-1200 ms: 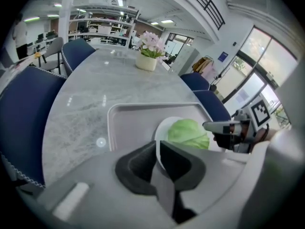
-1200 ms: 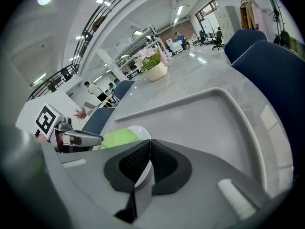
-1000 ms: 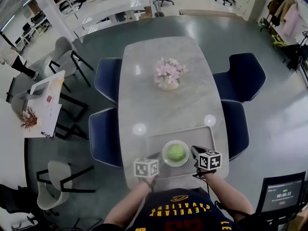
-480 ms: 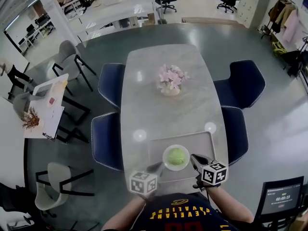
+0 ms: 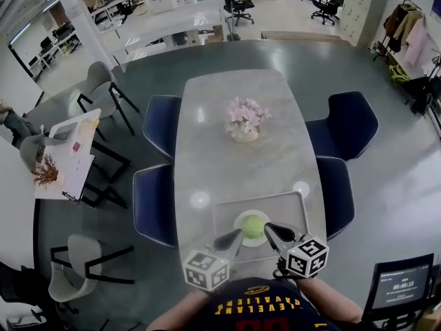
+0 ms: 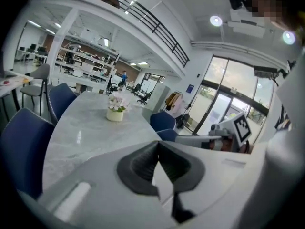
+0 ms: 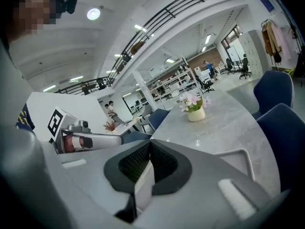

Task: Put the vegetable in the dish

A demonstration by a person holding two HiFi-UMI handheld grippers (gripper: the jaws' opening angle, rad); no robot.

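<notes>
Head view: a round green vegetable (image 5: 253, 225) sits in a white dish (image 5: 238, 227) on a grey tray (image 5: 222, 211) at the near end of the bench (image 5: 238, 161). The left tongs (image 5: 231, 238) and right tongs (image 5: 273, 230) flank the dish, tips just beside its rim.

Left gripper view: the left tongs are clenched, pads touching, nothing between them.

Right gripper view: the right tongs are likewise clenched and empty.

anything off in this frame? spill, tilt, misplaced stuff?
Nothing stands out. The green vegetable sits in the dish, the dish is on the tray, and the flower pot stands upright mid-table. No spill is visible. The left gripper and right gripper are shut and empty, close to the dish.
</notes>
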